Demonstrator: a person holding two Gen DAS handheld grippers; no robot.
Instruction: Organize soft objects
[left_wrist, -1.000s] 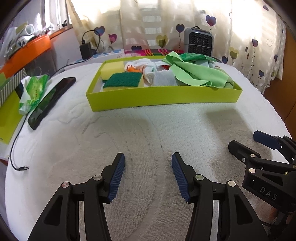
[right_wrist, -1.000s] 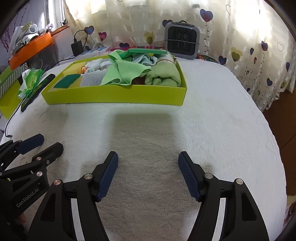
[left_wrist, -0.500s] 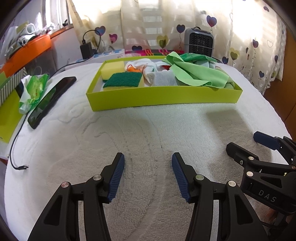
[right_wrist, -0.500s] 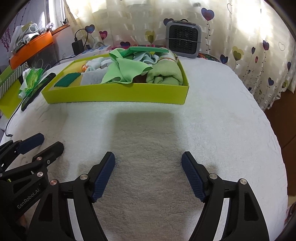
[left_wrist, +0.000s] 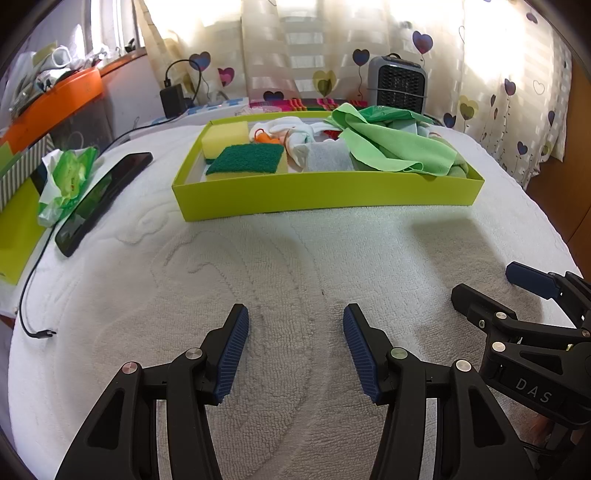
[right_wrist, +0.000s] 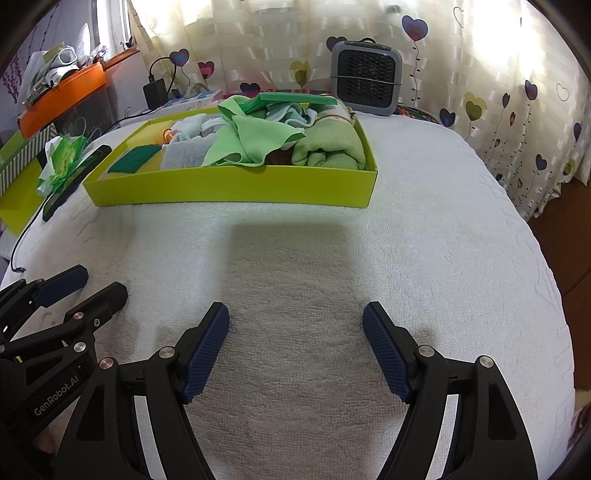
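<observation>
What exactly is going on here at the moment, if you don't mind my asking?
A person is sorting soft items with two handheld claws. The left claw and right claw are both open and empty, over the white towel. The sponges and green cloth already lie in the yellow-green tray.
</observation>
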